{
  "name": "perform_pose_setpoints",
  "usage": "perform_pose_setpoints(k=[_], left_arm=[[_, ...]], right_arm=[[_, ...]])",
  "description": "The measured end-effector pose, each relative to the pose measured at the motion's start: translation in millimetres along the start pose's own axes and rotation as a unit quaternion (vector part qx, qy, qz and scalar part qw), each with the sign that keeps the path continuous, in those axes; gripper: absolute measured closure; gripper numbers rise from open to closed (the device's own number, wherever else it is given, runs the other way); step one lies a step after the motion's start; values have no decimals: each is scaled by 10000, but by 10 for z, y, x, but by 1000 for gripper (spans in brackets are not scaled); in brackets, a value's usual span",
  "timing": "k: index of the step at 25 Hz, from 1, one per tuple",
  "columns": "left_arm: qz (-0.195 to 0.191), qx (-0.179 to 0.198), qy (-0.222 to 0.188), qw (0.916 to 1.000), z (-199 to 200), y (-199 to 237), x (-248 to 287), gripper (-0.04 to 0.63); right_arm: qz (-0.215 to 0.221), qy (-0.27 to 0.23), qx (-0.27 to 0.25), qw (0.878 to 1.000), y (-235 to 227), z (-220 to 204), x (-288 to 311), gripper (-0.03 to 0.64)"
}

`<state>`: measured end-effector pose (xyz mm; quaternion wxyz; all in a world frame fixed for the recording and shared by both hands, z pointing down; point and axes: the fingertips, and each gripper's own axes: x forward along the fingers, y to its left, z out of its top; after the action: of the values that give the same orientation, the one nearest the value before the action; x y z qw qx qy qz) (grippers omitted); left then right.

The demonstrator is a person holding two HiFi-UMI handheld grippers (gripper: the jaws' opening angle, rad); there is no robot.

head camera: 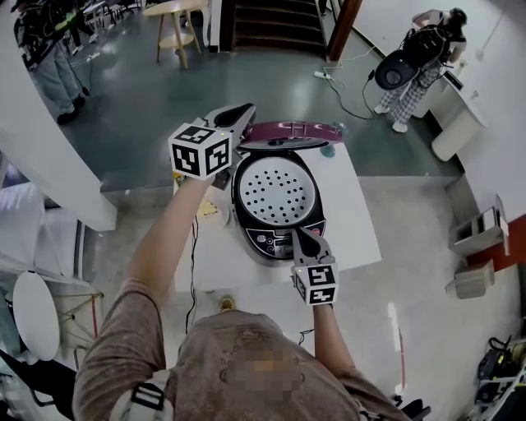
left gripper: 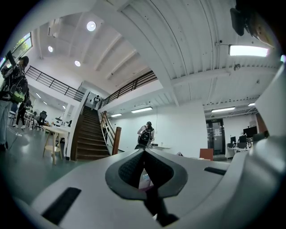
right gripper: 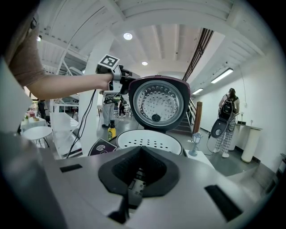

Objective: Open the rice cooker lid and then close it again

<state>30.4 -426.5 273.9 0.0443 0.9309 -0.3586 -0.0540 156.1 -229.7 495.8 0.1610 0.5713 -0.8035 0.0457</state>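
Note:
The rice cooker (head camera: 275,238) stands on a white table (head camera: 357,222) with its maroon lid (head camera: 292,131) raised upright. The perforated white inner tray (head camera: 275,193) is exposed. My left gripper (head camera: 245,109) is shut and held level, its tips against the lid's left rim. In the right gripper view the left gripper (right gripper: 121,84) touches the edge of the lid (right gripper: 160,103). In its own view the left gripper (left gripper: 144,154) shows closed jaws. My right gripper (head camera: 301,234) is shut and rests over the cooker's front control panel. Its own view shows the right gripper (right gripper: 140,152) before the tray (right gripper: 149,139).
A yellow bottle (right gripper: 110,130) stands left of the cooker and a small lantern-like ornament (right gripper: 195,143) stands at its right. A black cable (head camera: 194,247) hangs off the table's left side. A person with a backpack (head camera: 419,57) stands far off, near stairs (head camera: 275,25).

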Motion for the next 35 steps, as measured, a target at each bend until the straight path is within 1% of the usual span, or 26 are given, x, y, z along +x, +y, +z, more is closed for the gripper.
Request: perform_pose_setpoints(k=[8,22,26,35], left_arm=[[145,53,-103,9998,168,228,173,575],[298,-71,-245,9992,274,529,375,574],[296,-36,-255,9992,295,570,409,574],[154,125,-320,9993,293,583,440,574]], right_arm=[[-19,0,-5,10000,-1,-5,1,611],[-39,-12,-28,10000,0,3,-9,611],[-36,-15,-32,10000,-4,16,-16,611],[-25,-10,-27,10000,-3,3,-6,611]])
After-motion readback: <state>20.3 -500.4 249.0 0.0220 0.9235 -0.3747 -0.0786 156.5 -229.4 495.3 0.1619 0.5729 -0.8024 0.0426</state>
